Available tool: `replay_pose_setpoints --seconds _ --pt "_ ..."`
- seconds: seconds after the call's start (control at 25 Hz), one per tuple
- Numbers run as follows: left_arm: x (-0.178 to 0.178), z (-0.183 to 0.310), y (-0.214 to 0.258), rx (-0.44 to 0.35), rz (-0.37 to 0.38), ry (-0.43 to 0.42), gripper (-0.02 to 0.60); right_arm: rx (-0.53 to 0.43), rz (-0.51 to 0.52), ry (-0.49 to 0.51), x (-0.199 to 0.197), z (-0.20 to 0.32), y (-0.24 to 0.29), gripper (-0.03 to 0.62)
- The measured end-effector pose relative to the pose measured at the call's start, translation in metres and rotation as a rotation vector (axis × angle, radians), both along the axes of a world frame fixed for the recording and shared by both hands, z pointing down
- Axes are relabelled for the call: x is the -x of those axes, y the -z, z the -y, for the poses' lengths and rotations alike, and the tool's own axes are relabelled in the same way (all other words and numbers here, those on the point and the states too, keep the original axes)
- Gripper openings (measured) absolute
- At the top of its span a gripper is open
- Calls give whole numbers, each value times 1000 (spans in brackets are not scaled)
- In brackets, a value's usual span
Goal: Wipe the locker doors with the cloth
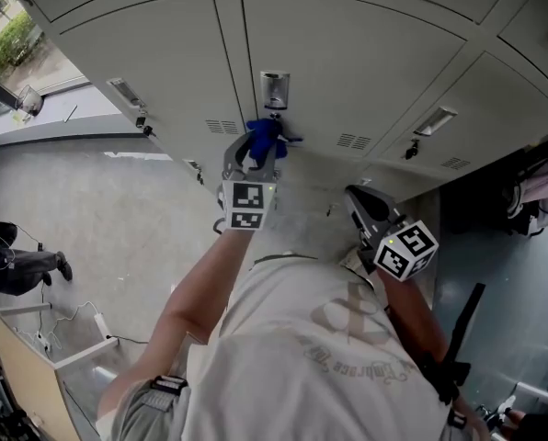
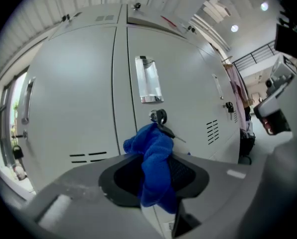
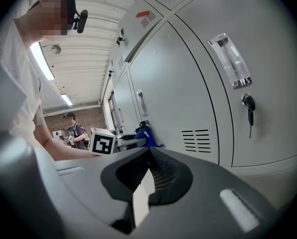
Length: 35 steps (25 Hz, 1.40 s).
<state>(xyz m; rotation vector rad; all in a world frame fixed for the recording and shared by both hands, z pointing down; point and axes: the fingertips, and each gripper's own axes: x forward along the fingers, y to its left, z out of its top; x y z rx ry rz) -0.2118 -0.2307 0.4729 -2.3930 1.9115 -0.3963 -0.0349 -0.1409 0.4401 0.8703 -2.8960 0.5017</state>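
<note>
Blue cloth (image 2: pixel 157 156) was bunched in the left gripper (image 2: pixel 153 183), jaws clamped on it, its top right at the key (image 2: pixel 159 117) in the locker door (image 2: pixel 188 73). Right gripper (image 3: pixel 147 176) hung right of the key, apart from the doors, jaws together w/ nothing btwn. Lockers round the key all shut. Grey floor (image 1: pixel 118 200) lay well below the key.

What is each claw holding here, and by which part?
The left claw pinches the cloth around its bunched middle, with folds showing above and below the jaws. The right claw is shut on nothing.
</note>
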Motion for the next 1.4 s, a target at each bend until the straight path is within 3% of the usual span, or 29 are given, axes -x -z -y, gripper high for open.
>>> replay_pose_setpoints --seconds 0.28,0.48,0.64,0.8,1.04,1.4 --pt "-56 6 -1 32 -57 -63 143 -11 -5 2 -15 7 -1 8" --pt "-54 3 25 -25 -157 21 143 -14 -4 5 -26 8 0 8" --pt "-50 0 35 -23 -234 58 144 -12 4 -6 -32 12 3 8" --pt "-59 1 37 -13 -213 47 144 -9 11 -9 -36 12 2 8" --pt "-108 9 46 -49 -173 -81 144 -8 20 -41 -48 6 1 8" --pt "-165 13 49 -70 -88 -179 143 -13 23 -121 -77 2 4 8"
